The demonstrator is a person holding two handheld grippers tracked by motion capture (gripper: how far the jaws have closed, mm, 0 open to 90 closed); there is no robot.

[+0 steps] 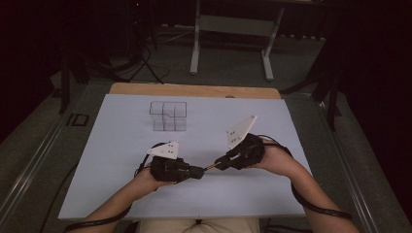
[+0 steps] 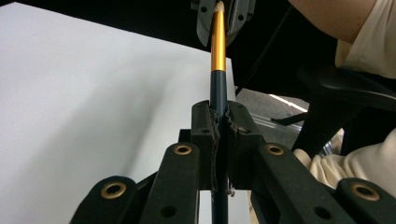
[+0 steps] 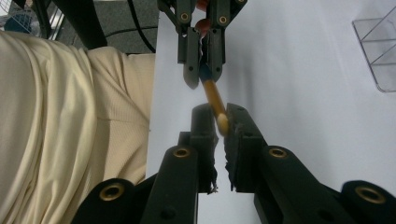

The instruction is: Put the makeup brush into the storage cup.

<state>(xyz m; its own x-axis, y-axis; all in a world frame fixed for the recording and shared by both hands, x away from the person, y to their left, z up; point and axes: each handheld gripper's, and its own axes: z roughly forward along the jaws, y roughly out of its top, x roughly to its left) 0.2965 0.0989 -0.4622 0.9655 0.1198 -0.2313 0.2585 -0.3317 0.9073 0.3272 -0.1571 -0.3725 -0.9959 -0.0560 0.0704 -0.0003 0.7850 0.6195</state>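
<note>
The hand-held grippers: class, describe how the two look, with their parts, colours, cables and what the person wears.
Each hand-held gripper, left and right, has a black body topped by a pale three-cornered plate with small dark holes. The jaws are black linked bars with brass-coloured rivets and frayed black pads. A black cable trails from each along the forearm. The person wears a cream ribbed top.

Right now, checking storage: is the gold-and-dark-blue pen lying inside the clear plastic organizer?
No, the gold-and-dark-blue pen is gripped between both grippers, apart from the clear plastic organizer.

The left gripper [image 2: 219, 122] is clamping a dark-blue-and-gold pen [image 2: 218, 51] upright above the white table [image 2: 84, 116], its pale tip sitting between the right gripper's [image 2: 223, 25] jaws
</note>
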